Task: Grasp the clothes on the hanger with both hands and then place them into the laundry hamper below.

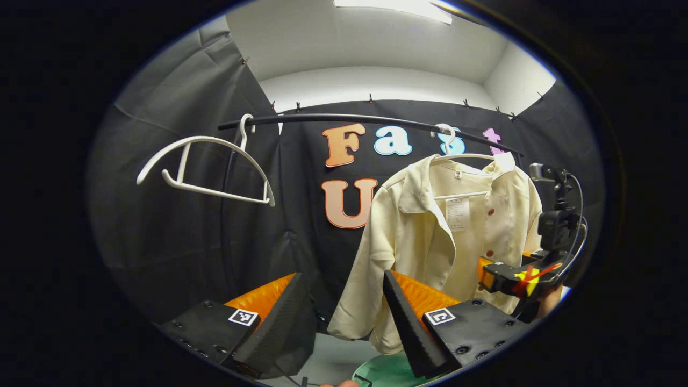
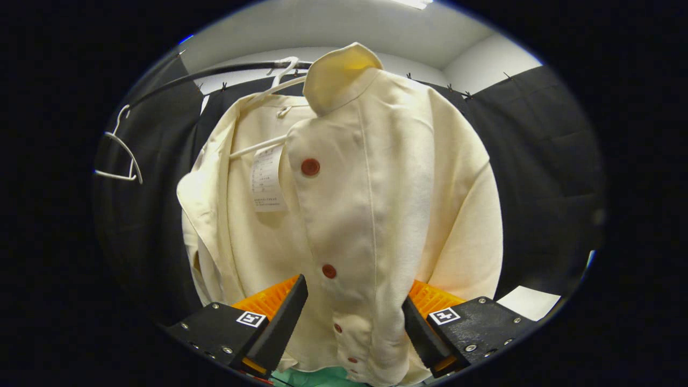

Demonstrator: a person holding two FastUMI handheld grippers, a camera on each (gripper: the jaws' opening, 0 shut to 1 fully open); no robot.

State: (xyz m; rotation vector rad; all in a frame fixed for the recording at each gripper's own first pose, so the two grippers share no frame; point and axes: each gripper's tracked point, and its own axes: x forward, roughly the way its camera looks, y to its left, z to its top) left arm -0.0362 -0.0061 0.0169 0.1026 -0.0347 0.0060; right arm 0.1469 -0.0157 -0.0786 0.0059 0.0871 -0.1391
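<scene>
A cream jacket (image 1: 430, 242) with red buttons hangs on a white hanger (image 1: 462, 157) from the black rail (image 1: 349, 118). My left gripper (image 1: 346, 317) stands open, below and to the left of the jacket, its right finger in front of the hem. In the right gripper view the jacket (image 2: 365, 204) is very close. My right gripper (image 2: 352, 322) is open with the buttoned front panel hanging between its fingers, not pinched. In the left gripper view the right gripper (image 1: 516, 279) is at the jacket's right side. A green hamper rim (image 1: 387, 372) shows below.
An empty white hanger (image 1: 207, 166) hangs at the left end of the rail, also visible as the empty hanger (image 2: 121, 156) in the right gripper view. Black cloth walls close in behind and on both sides. Green hamper (image 2: 317, 377) lies under the jacket's hem.
</scene>
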